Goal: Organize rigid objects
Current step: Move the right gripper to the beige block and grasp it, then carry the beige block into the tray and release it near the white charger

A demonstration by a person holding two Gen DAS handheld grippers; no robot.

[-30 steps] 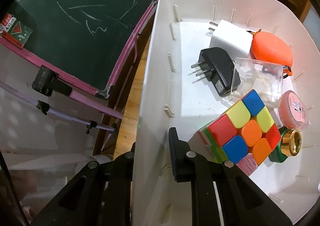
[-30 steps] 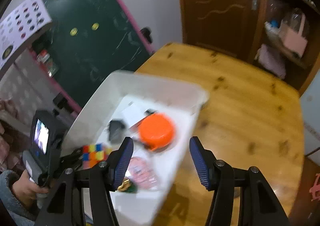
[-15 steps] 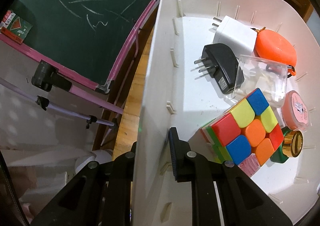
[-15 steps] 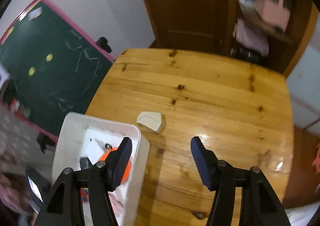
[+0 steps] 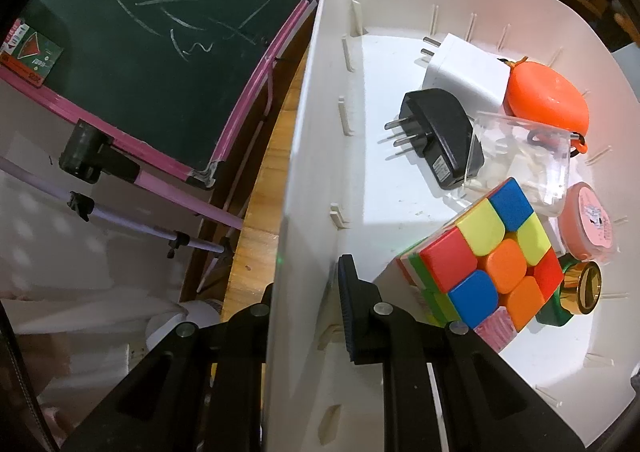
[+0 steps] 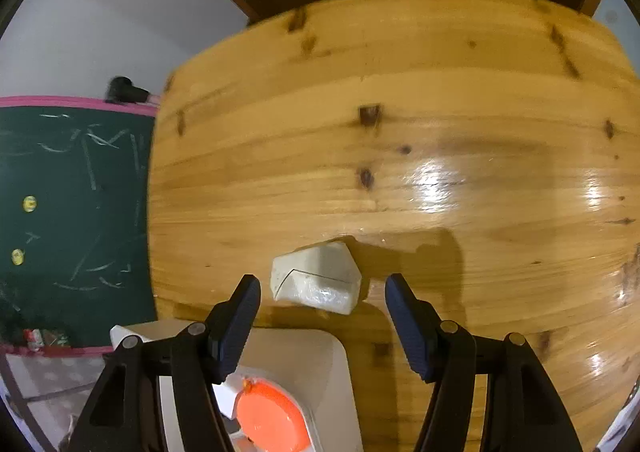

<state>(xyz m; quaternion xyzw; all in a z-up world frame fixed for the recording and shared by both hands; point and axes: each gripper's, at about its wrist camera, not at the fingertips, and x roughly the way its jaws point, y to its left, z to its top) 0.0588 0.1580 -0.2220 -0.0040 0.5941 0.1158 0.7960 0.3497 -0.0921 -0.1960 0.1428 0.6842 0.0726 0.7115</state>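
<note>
Right tongs [image 6: 322, 306] opened wider, now brought low over white block [image 6: 316, 278] on counter [image 6: 400, 156]; nothing gripped. Block is picked next, likely. Left tongs [image 5: 306, 292] kept clamped on bin wall [image 5: 296, 188].

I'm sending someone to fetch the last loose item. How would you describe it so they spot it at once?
Find the wooden table and the white bin at its edge. Just beyond the bin's corner, on bare wood, lies a whitish angular block. It is the only item outside the bin, pale and faceted, unlike the colourful things inside.
</note>
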